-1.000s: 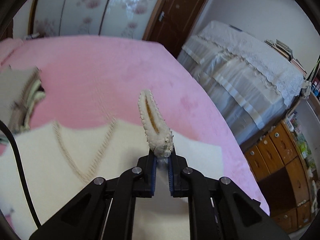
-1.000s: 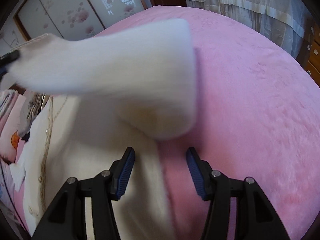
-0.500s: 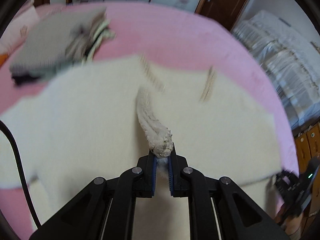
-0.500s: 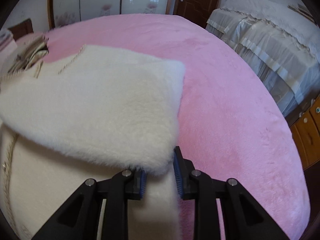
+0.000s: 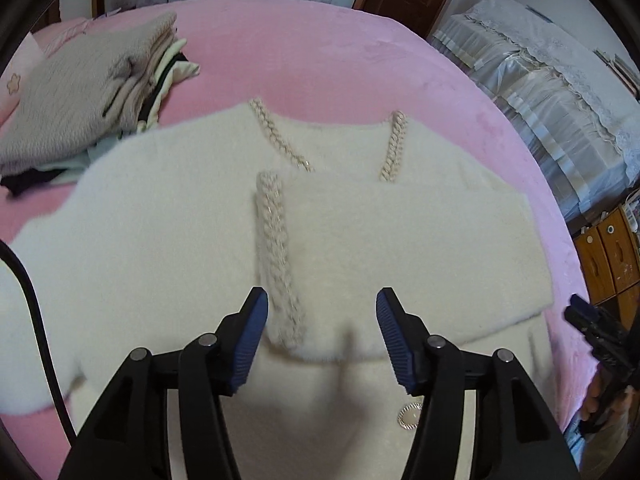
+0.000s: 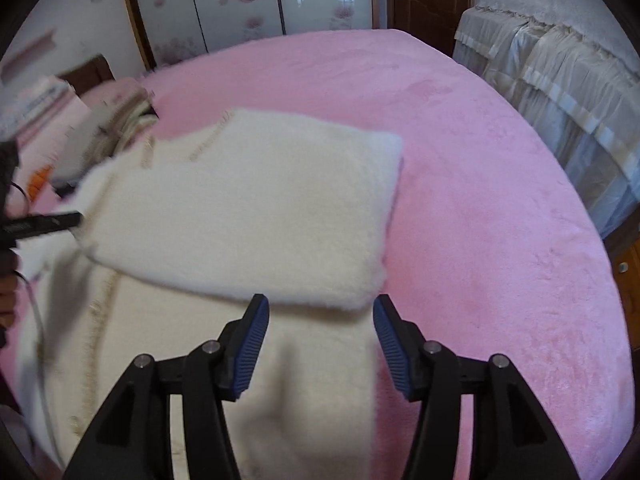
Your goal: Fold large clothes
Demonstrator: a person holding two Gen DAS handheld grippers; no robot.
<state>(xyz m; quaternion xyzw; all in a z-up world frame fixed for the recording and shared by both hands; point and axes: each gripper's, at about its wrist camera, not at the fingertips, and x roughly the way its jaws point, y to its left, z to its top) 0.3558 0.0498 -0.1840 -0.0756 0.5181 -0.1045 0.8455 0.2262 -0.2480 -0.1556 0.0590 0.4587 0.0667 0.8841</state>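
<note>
Both fisheye views ride on hand-held grippers and look steeply down, close over the pink plush bed cover [image 5: 320,48], toward the wardrobe wall at its far edge. The left wrist view sits above the fluffy cream cardigan [image 5: 400,240], nearer the folded grey clothes pile [image 5: 80,92] at the far-left corner. The right wrist view looks from the cardigan's [image 6: 248,208] right side. Both share the cardigan, the pile [image 6: 104,136] and the draped cream furniture [image 5: 540,92] beyond the right edge.

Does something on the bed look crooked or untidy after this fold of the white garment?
Mostly tidy. The folded-over panel of the fluffy cream cardigan lies slightly askew, its near edge slanting across the layer beneath. The pile of folded clothes on the pink blanket is uneven, with edges sticking out. Nothing looks damaged.
</note>
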